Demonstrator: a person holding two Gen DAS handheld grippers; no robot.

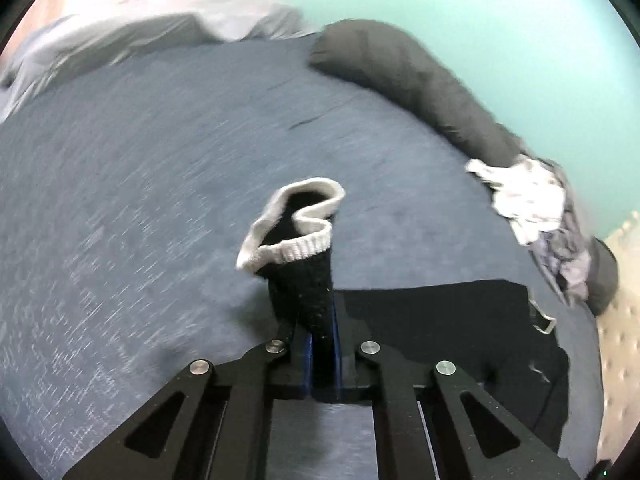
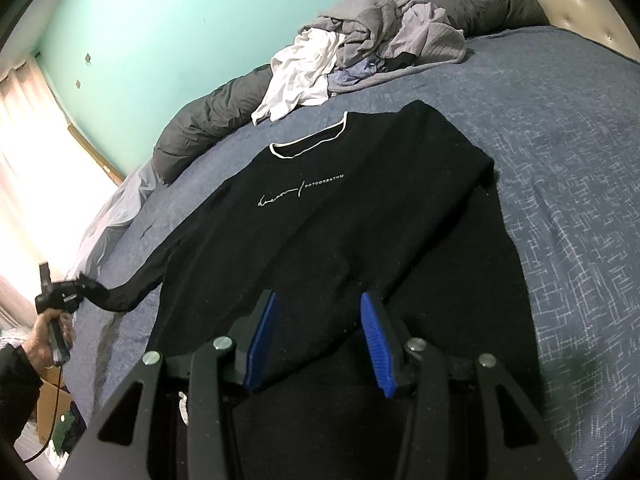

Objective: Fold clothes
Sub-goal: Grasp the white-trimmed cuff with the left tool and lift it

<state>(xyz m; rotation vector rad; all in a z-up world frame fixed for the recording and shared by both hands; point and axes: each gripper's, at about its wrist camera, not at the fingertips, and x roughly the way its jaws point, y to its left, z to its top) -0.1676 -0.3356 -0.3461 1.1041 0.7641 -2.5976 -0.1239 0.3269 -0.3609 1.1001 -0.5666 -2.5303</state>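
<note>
The black sweater (image 2: pixel 340 216) lies face up in the frame's middle on the bed (image 2: pixel 560 200), its sleeve (image 1: pixel 300 280) pinched near the cuff by the left gripper (image 1: pixel 322 344), probably to fold it inward, while the right gripper (image 2: pixel 320 340) hovers spread and empty over the hem, lower centre.
</note>
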